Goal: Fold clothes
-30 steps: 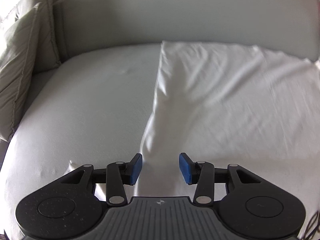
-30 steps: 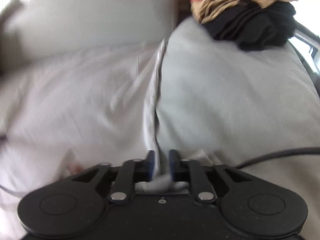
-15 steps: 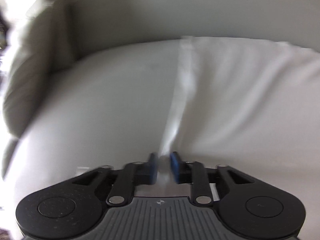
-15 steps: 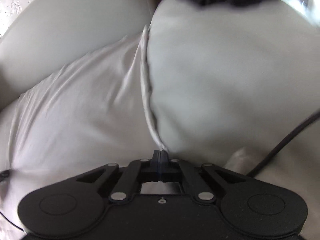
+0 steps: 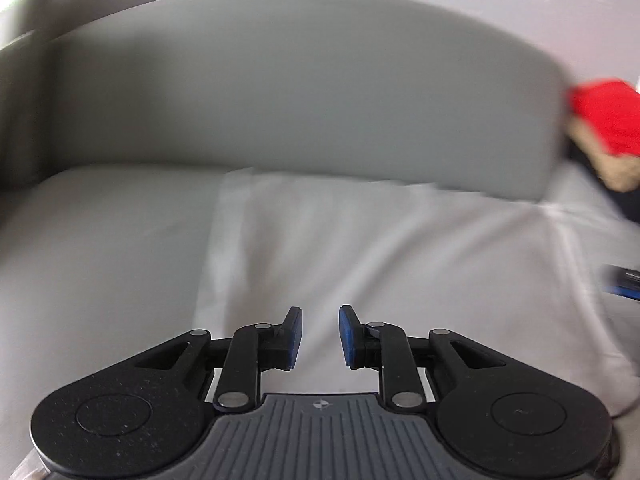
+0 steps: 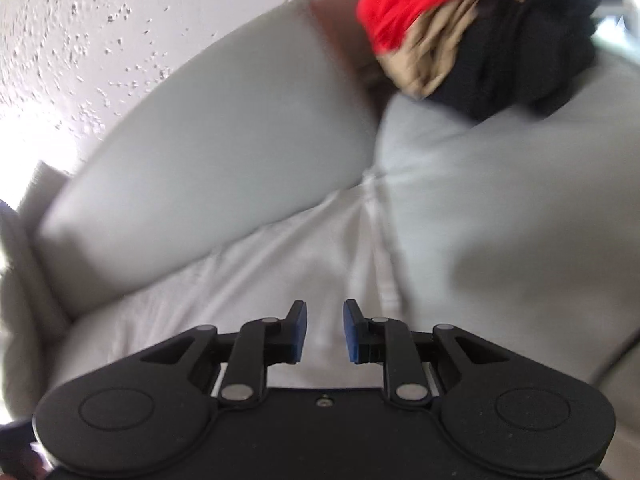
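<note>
Left wrist view: left gripper (image 5: 319, 334), fingers parted and empty, hangs over the white garment (image 5: 380, 264) spread flat on the sofa seat (image 5: 100, 248); its left edge lies just left of the fingers.

Right wrist view: right gripper (image 6: 324, 332), parted and empty, above the same garment (image 6: 248, 292); clothes pile (image 6: 480, 36) well beyond.

- It is a home living room.
- A grey sofa (image 5: 304, 92) stands against a textured white wall (image 6: 100, 20).
- A pile of clothes (image 6: 472, 36) lies on its cushion.
</note>
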Demonstrator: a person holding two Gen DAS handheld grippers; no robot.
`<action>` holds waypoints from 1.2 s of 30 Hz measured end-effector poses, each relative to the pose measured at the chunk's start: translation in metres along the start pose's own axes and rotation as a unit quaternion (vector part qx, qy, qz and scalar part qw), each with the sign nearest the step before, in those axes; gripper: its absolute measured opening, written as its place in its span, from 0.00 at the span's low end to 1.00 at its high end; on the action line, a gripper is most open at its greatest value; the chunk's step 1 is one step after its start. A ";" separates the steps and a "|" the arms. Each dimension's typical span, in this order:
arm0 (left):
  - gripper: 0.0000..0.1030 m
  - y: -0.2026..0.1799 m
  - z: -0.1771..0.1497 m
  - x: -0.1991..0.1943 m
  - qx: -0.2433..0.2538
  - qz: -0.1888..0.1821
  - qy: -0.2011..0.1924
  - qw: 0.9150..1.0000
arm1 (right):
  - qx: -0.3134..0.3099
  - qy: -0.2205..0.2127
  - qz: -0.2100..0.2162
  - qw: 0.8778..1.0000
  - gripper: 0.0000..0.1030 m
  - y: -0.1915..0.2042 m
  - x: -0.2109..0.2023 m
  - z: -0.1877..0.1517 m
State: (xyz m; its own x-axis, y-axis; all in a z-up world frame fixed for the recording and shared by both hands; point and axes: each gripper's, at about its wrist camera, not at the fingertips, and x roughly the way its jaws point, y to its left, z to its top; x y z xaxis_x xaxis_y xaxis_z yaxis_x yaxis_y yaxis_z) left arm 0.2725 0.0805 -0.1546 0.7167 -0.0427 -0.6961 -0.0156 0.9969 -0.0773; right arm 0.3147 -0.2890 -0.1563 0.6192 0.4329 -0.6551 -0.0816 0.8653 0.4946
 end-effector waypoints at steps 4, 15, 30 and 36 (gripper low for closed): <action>0.20 -0.026 0.009 0.049 0.007 -0.058 0.024 0.998 | 0.016 0.031 0.075 0.997 0.22 0.012 0.036 0.009; 0.12 0.042 0.021 0.090 -0.098 0.093 -0.011 0.991 | 0.049 -0.089 -0.093 0.990 0.00 -0.057 0.066 0.033; 0.22 -0.008 0.037 0.053 0.015 -0.200 -0.016 0.980 | 0.085 -0.016 0.181 0.980 0.16 -0.009 0.104 0.066; 0.21 -0.031 0.015 0.080 0.071 -0.219 0.018 0.973 | 0.016 0.089 0.175 0.980 0.10 0.009 0.145 0.047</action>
State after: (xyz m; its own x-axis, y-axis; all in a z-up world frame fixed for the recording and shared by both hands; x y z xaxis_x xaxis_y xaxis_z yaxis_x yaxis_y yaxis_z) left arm 0.3411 0.0468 -0.1973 0.6084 -0.4654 -0.6428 0.3840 0.8815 -0.2748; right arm 0.4402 -0.2305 -0.2197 0.4113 0.7411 -0.5307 -0.2385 0.6494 0.7220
